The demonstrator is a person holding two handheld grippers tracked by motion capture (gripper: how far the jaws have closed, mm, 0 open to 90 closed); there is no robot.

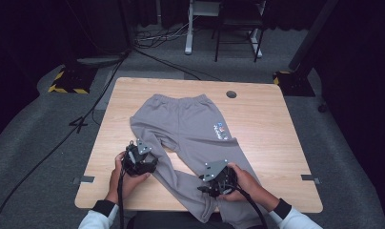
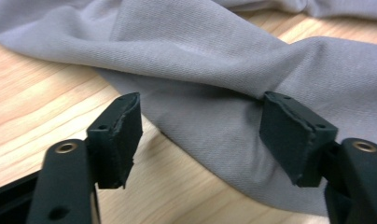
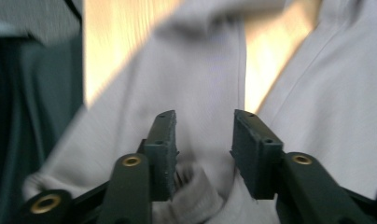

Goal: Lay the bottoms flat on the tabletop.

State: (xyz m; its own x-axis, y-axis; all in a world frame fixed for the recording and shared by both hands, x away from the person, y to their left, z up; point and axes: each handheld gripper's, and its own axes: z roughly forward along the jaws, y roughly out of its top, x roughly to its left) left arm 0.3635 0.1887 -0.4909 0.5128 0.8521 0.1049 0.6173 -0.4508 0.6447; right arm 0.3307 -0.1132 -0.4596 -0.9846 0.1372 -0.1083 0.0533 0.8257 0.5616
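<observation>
Grey sweatpants [image 1: 190, 129] spread flat on wooden tabletop [image 1: 267, 129], waistband far, 2 legs toward near edge. Left hand-held gripper [image 1: 142, 161] open wide, leg fabric between jaws, not pinched. Right hand-held gripper [image 1: 214, 183] part open over other leg, nothing clamped. Best to push deeper onto hem edge before closing, catching both layers. Soft knit fleece, limp, creased; smooth woodgrain.

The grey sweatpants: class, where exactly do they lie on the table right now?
In the high view the grey sweatpants lie spread across the middle of the wooden table, waistband at the far side, legs running toward the near edge.
</observation>
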